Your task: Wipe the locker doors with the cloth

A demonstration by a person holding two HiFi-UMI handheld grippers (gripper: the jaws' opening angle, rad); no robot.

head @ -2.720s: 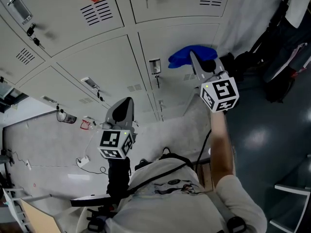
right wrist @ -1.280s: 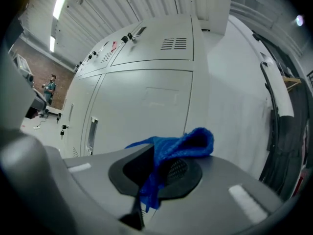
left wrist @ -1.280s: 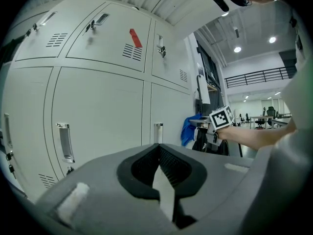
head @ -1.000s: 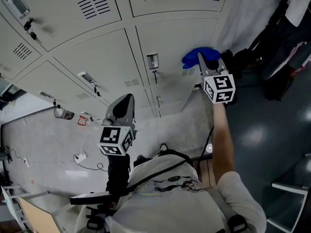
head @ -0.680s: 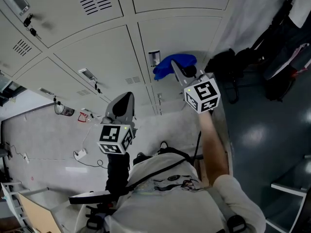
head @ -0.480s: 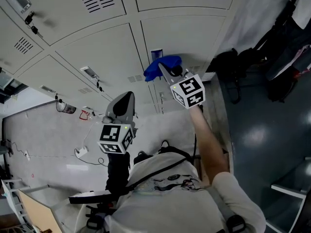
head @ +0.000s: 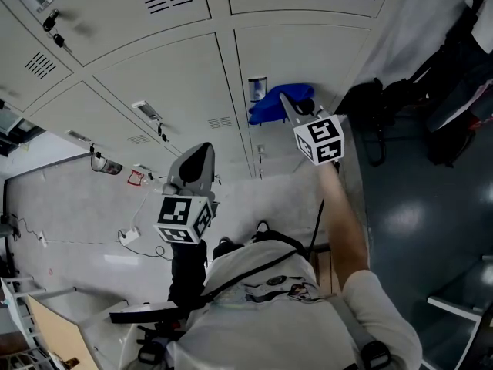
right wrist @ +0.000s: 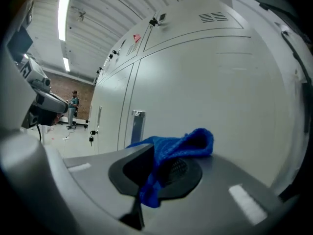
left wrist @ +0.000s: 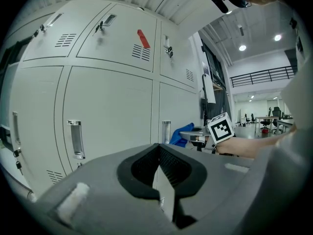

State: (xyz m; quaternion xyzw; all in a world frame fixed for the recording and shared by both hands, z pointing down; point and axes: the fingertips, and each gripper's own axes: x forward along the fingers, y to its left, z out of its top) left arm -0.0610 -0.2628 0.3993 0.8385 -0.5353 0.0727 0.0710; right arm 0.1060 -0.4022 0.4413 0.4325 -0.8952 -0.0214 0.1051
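Blue cloth (head: 267, 108), clamped in right tool (head: 285, 101), touches grey locker door (head: 316, 60); left tool (left wrist: 158, 150) closed.

My right tongs (right wrist: 155, 166) are grey with black pads, and the cloth (right wrist: 182, 143) in them is bright blue. The locker doors (right wrist: 205, 82) ahead are pale grey-white. The marker cube (head: 318, 139) is white with black squares. Above my left tongs (left wrist: 159, 163), equally grey, is a red tag (left wrist: 143, 38).

Right arm outstretched, right gripper (head: 291, 105) jaws clamped on cloth (head: 268, 108); left gripper (head: 197, 160) near torso, jaws together.
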